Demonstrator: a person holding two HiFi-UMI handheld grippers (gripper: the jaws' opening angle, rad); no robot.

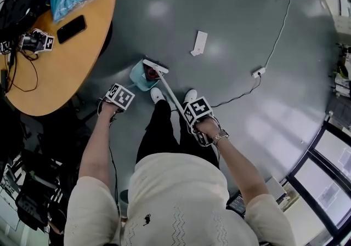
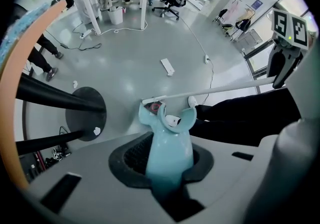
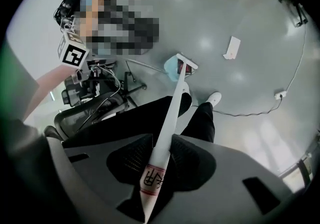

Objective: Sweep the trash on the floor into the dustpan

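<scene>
The left gripper (image 2: 167, 168) is clamping its jaws tight round the teal dustpan handle (image 2: 169, 150), and the right gripper (image 3: 157, 160) is squeezing the white broom handle (image 3: 167, 128) the same way, with no gap showing in either. Just ahead of the person's white shoes (image 1: 157, 95), at centre frame in the head view, the dustpan (image 1: 140, 78) is sitting on the grey floor with the broom head (image 1: 155, 66) resting at its far mouth. Something reddish (image 2: 156, 109) is lying inside, so I'd say part of the sweeping is done. Further out, upper centre, a flat white scrap (image 1: 199, 42) is lying well apart from the pan, waiting to be fetched. The left gripper view is also showing a small white bit (image 2: 96, 130) at the edge of a black round base (image 2: 80, 108) on its left. A cable (image 1: 274, 42) and its plug block (image 1: 259, 72) are trailing at the right, near enough to snag a long stroke, and the wooden table (image 1: 82, 58) is crowding the upper left
</scene>
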